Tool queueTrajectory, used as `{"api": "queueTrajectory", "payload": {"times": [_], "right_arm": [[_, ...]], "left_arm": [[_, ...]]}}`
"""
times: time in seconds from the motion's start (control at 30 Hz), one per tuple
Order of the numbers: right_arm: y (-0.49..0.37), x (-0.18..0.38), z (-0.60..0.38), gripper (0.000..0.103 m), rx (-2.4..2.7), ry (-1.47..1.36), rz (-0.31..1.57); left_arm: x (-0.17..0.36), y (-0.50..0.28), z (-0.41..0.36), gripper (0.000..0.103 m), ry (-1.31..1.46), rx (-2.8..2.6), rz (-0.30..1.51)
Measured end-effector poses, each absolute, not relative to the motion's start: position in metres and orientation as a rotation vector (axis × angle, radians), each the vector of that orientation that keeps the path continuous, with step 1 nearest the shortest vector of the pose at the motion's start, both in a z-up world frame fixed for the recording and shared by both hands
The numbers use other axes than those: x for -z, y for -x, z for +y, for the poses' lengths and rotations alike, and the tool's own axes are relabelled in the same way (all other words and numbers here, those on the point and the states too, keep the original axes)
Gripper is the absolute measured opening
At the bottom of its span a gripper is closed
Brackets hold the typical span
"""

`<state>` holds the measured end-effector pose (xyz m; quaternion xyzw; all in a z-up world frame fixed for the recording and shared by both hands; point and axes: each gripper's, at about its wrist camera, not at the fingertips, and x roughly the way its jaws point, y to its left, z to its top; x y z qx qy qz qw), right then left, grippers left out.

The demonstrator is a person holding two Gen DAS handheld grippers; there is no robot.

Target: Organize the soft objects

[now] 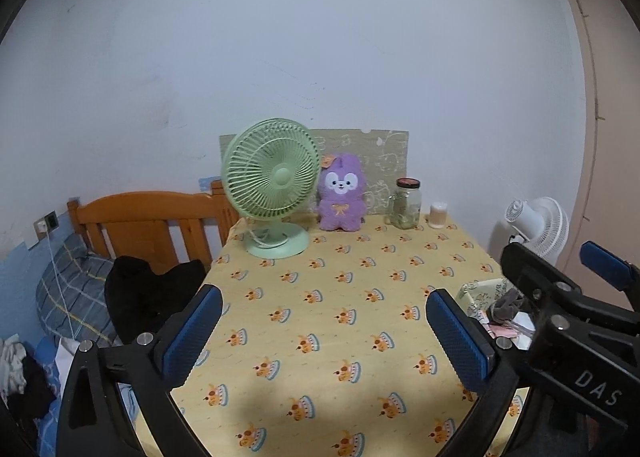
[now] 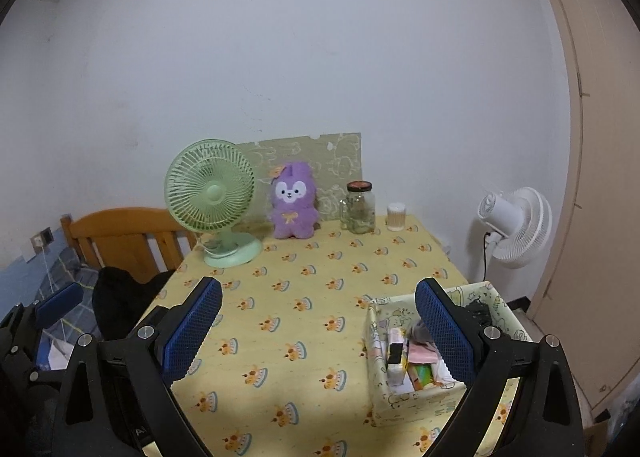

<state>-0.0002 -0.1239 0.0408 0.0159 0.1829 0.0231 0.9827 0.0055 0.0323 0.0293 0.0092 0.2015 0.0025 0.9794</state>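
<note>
**Both grippers released above the yellow surface**

The left gripper (image 1: 324, 337) and right gripper (image 2: 318, 333) hang spread wide, grasping nothing. The purple plush bunny toy (image 1: 341, 193) sits upright at the far edge of the yellow crown-patterned surface (image 1: 320, 317), just beside the green desk fan (image 1: 272, 185). A patterned fabric box (image 2: 404, 393) holds small soft items at the right.
</note>
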Motion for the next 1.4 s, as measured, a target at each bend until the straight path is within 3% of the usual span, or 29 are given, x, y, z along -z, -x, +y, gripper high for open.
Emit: {"api": "queueTrajectory", "payload": {"times": [1.4], "right_arm": [[-0.011, -0.039, -0.151, 0.099, -0.033, -0.035, 0.363]], "left_arm": [[-0.027, -0.015, 0.034, 0.103, 0.026, -0.053, 0.423]]}}
